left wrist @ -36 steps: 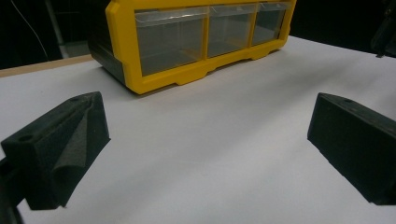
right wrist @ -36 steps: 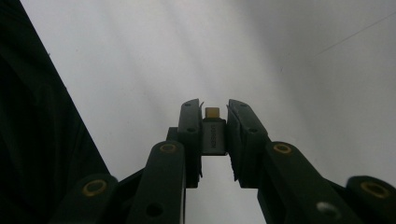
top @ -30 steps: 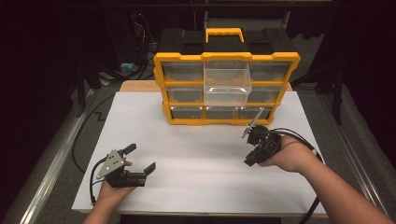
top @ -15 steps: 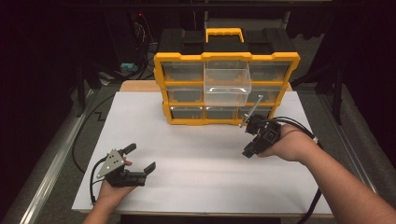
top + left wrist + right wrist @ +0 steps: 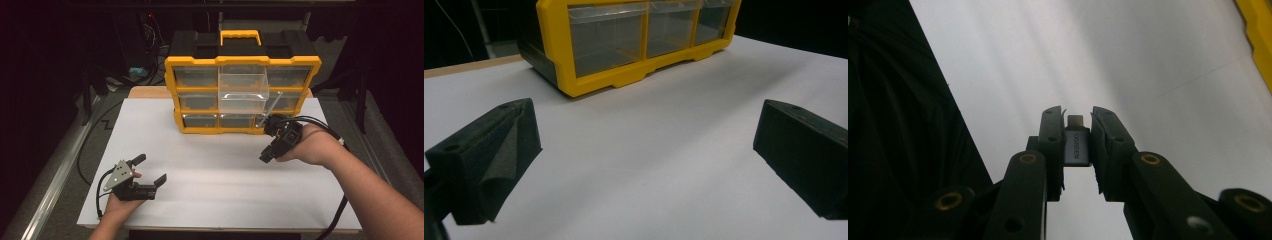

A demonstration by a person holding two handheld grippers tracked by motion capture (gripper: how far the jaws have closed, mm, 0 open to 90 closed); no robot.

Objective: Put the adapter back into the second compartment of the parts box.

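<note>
Adapter gripped and carried toward the open drawer

Nearest us, we rest the left gripper (image 5: 150, 181) on the white desk (image 5: 220, 185), jaws wide open and empty, clear of the work. Farther out, the right gripper (image 5: 1078, 145) has its jaws closed on a small grey adapter (image 5: 1077, 146), plug end protruding for a clean release, just before the yellow organizer (image 5: 242, 62), whose clear middle drawer (image 5: 243, 89) stands pulled out, presumably to receive it.

The small grey metal-cased USB adapter (image 5: 1077, 145) looks smooth and satin. The yellow plastic organiser (image 5: 242, 95) is glossy, with clear plastic drawers. The white tabletop (image 5: 220, 175) is matt, with a wooden edge.
</note>
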